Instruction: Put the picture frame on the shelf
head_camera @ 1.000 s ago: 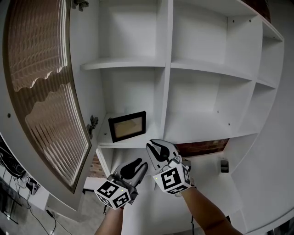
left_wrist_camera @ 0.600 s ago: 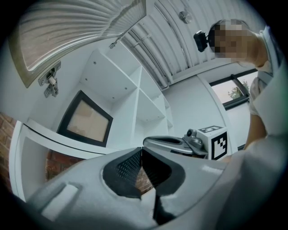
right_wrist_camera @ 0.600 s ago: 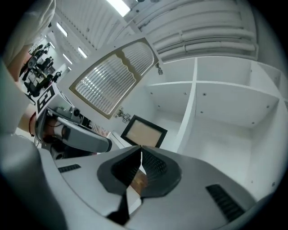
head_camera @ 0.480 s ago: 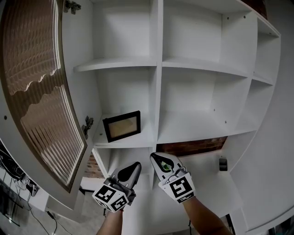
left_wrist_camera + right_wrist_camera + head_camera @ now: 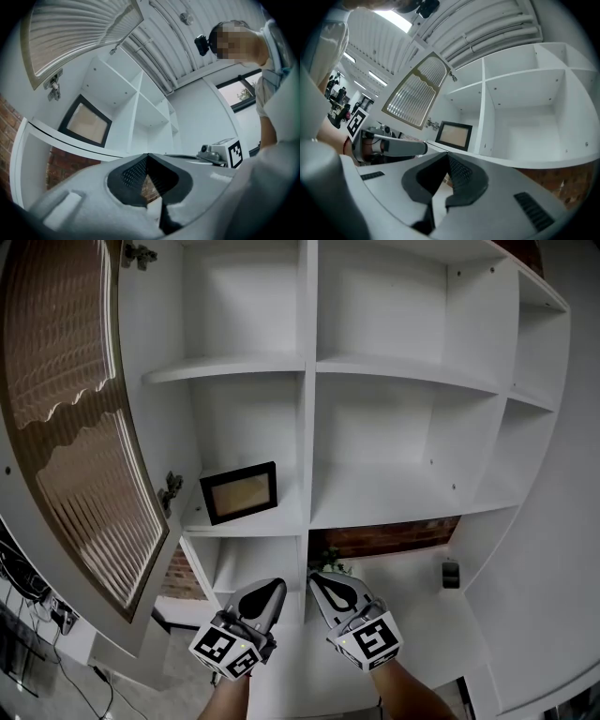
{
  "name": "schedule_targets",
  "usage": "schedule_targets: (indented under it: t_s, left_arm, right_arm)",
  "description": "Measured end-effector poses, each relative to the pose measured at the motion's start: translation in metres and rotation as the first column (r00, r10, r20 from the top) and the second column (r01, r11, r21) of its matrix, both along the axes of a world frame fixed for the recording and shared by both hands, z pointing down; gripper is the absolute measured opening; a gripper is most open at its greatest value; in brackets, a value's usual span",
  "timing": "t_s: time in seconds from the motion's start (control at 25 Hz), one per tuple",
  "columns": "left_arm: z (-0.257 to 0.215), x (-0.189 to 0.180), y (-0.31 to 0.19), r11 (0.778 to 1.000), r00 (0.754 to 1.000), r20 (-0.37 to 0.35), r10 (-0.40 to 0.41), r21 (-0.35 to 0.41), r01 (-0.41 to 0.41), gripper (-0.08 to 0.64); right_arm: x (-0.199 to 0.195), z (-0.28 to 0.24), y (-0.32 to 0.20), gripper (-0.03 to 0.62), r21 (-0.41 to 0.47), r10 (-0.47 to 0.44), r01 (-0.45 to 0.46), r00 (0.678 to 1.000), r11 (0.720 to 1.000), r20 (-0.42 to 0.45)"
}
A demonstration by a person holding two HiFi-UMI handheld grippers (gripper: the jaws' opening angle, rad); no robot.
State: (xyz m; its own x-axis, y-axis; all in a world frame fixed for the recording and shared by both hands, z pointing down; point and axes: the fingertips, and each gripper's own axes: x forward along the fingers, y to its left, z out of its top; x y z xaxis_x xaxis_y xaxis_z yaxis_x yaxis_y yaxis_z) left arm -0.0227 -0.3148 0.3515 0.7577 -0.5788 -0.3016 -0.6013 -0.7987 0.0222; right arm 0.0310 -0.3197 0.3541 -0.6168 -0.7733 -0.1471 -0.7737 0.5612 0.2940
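picture frame [image 5: 239, 491] stands on shelf [image 5: 267, 523], above and ahead of left gripper [image 5: 272, 586], well apart from both tools. left gripper jaws pressed together, empty; right gripper [image 5: 324, 580] likewise. likely placing done: back off low, clear of shelf edge and open door [image 5: 75, 446].

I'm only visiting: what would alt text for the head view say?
A dark picture frame stands in a left-hand compartment of a white shelf unit, whose ribbed door hangs open at left. Below it, the left gripper and right gripper are both shut and empty.
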Motion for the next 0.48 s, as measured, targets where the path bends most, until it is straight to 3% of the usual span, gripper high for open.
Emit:
schedule_targets:
  t_s: [0.48]
  left_arm:
    - [0.035,0.027,0.031,0.999,1.0,-0.009,0.006,-0.042,-0.006,0.009]
  right_arm:
    - [0.027,0.041,0.033,0.017,-0.082,-0.041,0.049,0.995,0.995,0.089]
